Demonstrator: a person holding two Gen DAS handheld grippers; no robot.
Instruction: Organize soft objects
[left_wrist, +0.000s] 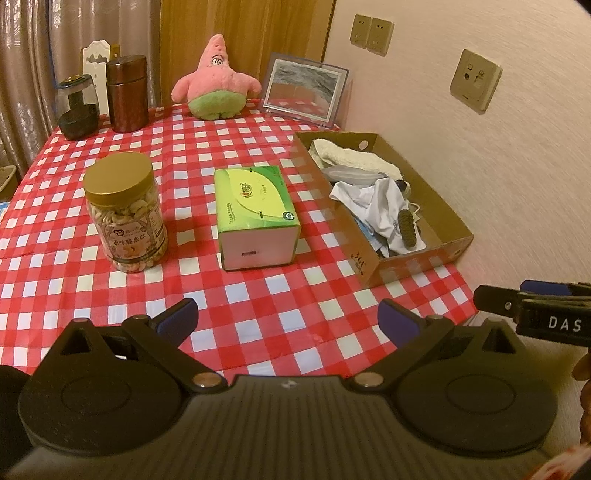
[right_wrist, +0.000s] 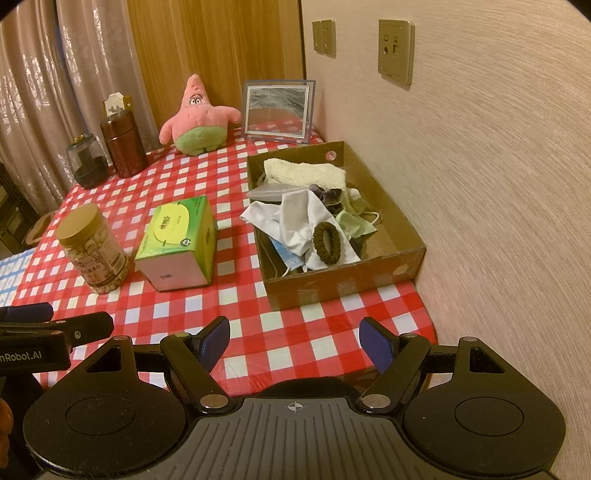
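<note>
Both grippers hang low over the near edge of the checked table (left_wrist: 258, 147), side by side. The left gripper (left_wrist: 288, 321) has its fingers spread apart, holding nothing; the right gripper (right_wrist: 294, 343) likewise. The soft things lie heaped in the box (right_wrist: 343, 284) by the wall: towel (right_wrist: 306, 171), white cloth (right_wrist: 295, 218), scrunchie (right_wrist: 327, 242). A plush (right_wrist: 197, 118) sits at the far end.

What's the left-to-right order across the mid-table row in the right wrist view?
Nut jar → green tissue box → cardboard box of soft items against the wall.
</note>
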